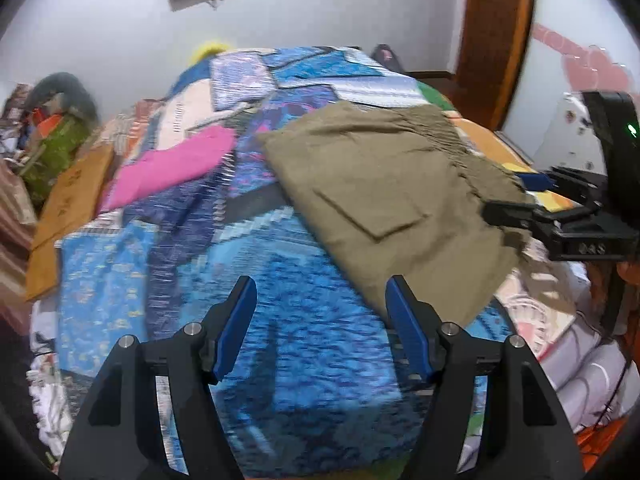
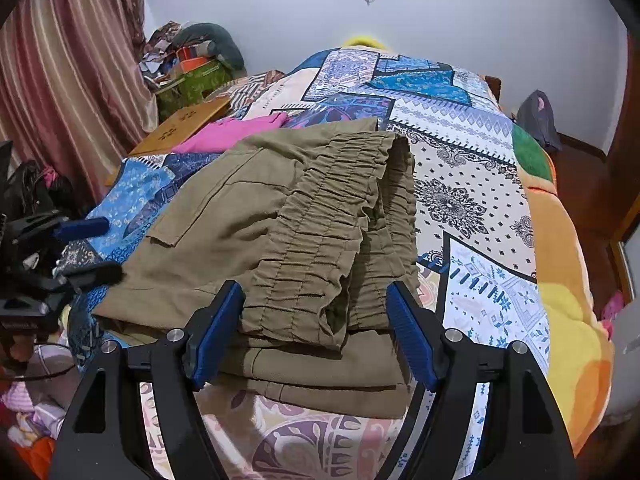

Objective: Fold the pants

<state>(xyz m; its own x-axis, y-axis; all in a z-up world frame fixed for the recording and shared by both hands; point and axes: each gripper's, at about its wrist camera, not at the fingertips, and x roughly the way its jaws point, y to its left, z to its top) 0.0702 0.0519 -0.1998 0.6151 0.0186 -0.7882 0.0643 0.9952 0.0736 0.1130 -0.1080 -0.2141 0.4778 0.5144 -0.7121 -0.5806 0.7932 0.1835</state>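
Olive-green pants lie folded into a compact stack on a patchwork bedspread. In the right wrist view the pants fill the centre, with the gathered elastic waistband on top. My left gripper is open and empty above the bedspread, left of the pants' near corner. My right gripper is open, its jaws astride the near end of the waistband without closing on it. The right gripper also shows in the left wrist view, at the pants' right edge. The left gripper shows in the right wrist view, at the pants' left edge.
A pink garment and a wooden board lie on the bed beyond the pants. Clutter with a green box sits by the striped curtain. An orange-yellow blanket edges the bed's right side. A wooden door frame stands behind.
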